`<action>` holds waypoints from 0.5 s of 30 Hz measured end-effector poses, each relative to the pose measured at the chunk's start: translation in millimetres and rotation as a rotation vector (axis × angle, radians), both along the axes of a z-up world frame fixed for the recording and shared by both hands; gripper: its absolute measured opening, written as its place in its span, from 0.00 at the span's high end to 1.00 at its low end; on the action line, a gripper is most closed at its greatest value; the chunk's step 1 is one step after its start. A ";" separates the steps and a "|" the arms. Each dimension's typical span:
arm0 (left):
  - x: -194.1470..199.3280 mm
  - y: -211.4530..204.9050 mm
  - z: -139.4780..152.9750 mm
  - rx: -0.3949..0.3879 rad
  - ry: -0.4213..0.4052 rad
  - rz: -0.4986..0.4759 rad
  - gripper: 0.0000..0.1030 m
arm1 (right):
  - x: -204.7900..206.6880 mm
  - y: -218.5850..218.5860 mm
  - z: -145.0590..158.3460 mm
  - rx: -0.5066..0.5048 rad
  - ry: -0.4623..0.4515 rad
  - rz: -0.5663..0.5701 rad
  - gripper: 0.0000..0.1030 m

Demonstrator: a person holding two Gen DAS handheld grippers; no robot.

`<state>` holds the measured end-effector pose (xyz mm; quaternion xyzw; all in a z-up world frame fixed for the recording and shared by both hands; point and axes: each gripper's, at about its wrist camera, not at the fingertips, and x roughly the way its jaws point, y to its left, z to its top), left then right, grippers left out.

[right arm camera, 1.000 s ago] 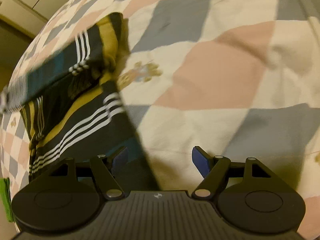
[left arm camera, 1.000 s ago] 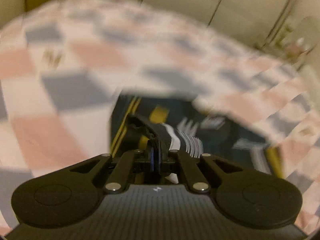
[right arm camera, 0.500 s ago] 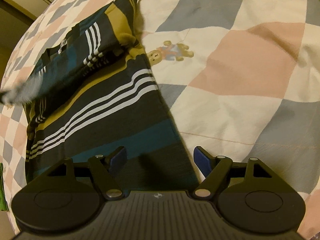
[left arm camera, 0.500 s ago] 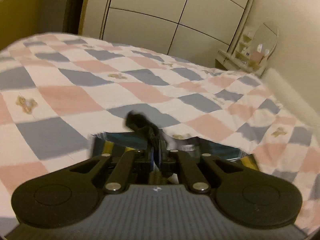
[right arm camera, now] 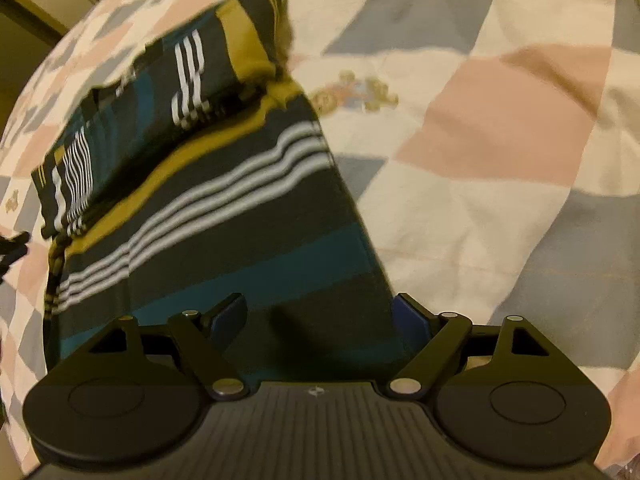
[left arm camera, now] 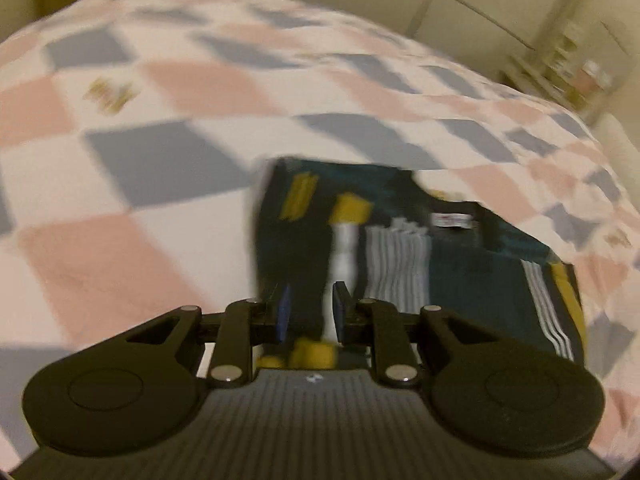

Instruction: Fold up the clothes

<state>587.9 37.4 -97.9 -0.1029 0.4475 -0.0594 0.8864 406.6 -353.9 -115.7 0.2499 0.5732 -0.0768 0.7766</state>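
A dark shirt (right arm camera: 224, 216) with teal, mustard and white stripes lies on the checked quilt (right arm camera: 500, 128). Its upper part is folded over the rest, as a band (right arm camera: 168, 92) across the top. In the left wrist view the shirt (left arm camera: 472, 264) spreads ahead and to the right. My left gripper (left arm camera: 311, 312) is low over its near edge, the jaws a short way apart, with a dark and white strip of cloth lying loose between the blue pads (left arm camera: 284, 312). My right gripper (right arm camera: 320, 316) stands wide open over the shirt's lower right corner, gripping nothing.
The quilt (left arm camera: 120, 208) of pink, grey and cream squares with small bear prints covers the whole bed. Pale wardrobe doors (left arm camera: 460, 4) stand behind the bed. A small shelf with bottles (left arm camera: 576, 72) is at the far right.
My left gripper was shut on a fold of the shirt and carried it across; now its jaws have parted and the cloth lies on the shirt. The right gripper stayed open and slid over the lower corner.
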 end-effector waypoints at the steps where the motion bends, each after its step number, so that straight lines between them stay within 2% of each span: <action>1: 4.1 -9.1 1.6 0.014 -0.012 -0.033 0.84 | 0.7 0.6 1.8 -0.007 -0.013 -0.004 0.22; 3: 17.7 -21.2 -15.6 0.060 0.030 -0.070 0.81 | 6.7 5.5 7.5 -0.028 -0.049 0.009 0.29; 5: 27.1 -27.3 -42.3 0.136 0.100 -0.100 0.78 | 13.8 9.5 8.0 -0.025 -0.063 0.031 0.29; 6: 25.7 -25.0 -54.4 0.169 0.132 -0.116 0.69 | 16.0 11.1 6.1 -0.023 -0.062 0.042 0.29; 7: 23.8 -22.5 -64.9 0.199 0.161 -0.129 0.64 | 17.4 12.6 2.3 -0.028 -0.053 0.055 0.29; 8: 16.3 -17.4 -56.9 0.187 0.150 -0.117 0.59 | 18.6 14.0 -3.4 -0.041 -0.028 0.071 0.30; 10: 1.3 -7.1 -40.8 0.163 0.129 -0.094 0.75 | 13.4 13.6 -14.6 -0.066 0.028 0.085 0.34; 11: -7.1 -2.1 -32.2 0.149 0.116 -0.085 0.80 | 9.0 12.6 -17.6 -0.070 0.045 0.084 0.36; 13: -39.8 3.4 -7.7 0.087 0.065 -0.120 0.80 | -1.4 11.3 -15.7 -0.084 0.049 0.071 0.36; 15: -72.7 1.9 3.2 0.055 0.062 -0.180 0.80 | -12.9 10.8 -7.8 -0.101 0.030 0.050 0.34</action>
